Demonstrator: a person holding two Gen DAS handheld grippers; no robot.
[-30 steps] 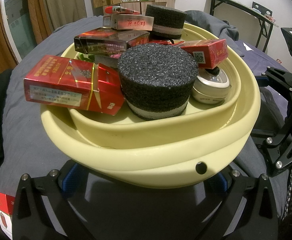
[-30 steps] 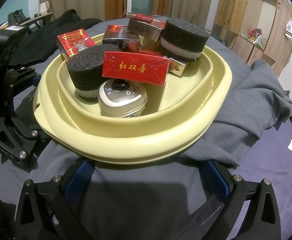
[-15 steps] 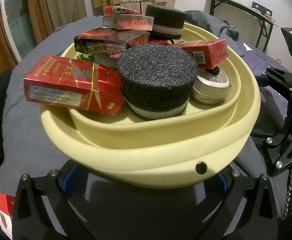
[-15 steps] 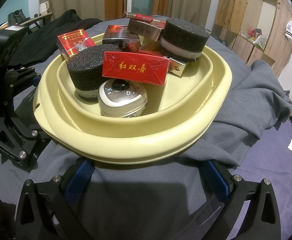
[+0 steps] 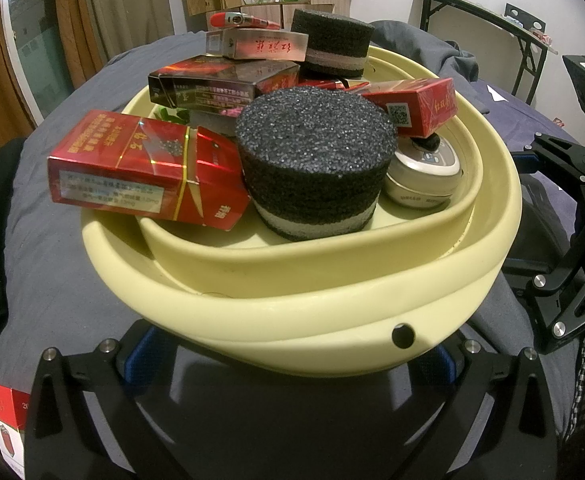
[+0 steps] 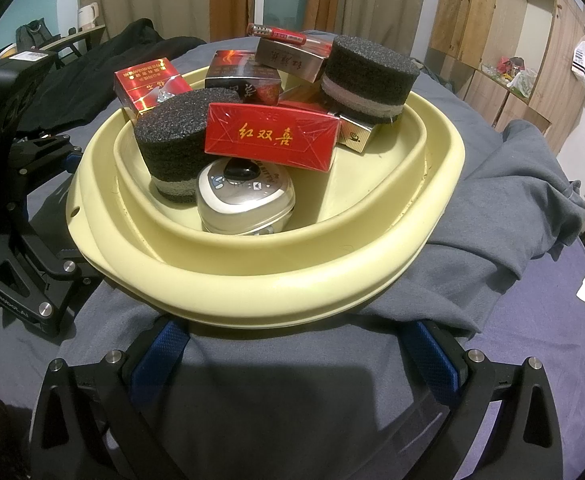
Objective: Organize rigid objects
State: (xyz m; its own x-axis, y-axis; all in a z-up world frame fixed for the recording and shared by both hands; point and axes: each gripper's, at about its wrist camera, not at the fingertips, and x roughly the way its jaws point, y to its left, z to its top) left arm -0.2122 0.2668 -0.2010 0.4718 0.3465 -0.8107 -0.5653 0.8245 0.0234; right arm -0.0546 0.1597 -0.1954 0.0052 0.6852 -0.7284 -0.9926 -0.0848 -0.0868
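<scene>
The yellow basin [image 5: 312, 312] sat on a grey cloth [image 6: 492, 216] spread over the bed, directly ahead of both grippers. Compared with the frames taken one second and half a second earlier, no item had shifted and neither camera view had moved.

The left gripper [image 5: 292, 356] stood with its fingers spread wide, one on each side of the basin's near wall, holding nothing. The blue pads [image 5: 138, 360] were partly hidden beneath the rim, so contact with the basin could not be determined. The right gripper [image 6: 296, 344] was likewise spread apart at another side of the basin, its fingers resting low over the grey cloth and gripping nothing.

Contents of the basin:
- A black foam cylinder [image 5: 314, 168] with a pale band stood upright near the left gripper's side.
- A second foam cylinder [image 5: 332, 42] lay on top of the boxes at the far side.
- A red cigarette box [image 5: 140, 168] leaned over the basin's inner rim, touching the near cylinder.
- A red box with gold characters [image 6: 270, 136] rested across the top of a silver tin [image 6: 244, 204].
- A dark box [image 5: 220, 82] and a silver box [image 5: 258, 44] were stacked behind, with a red lighter [image 5: 244, 21] uppermost.

The left gripper's body appeared at the left edge of the right wrist view, beside the basin. Another red box [image 5: 6, 404] lay outside the basin at the lower left of the left wrist view.
</scene>
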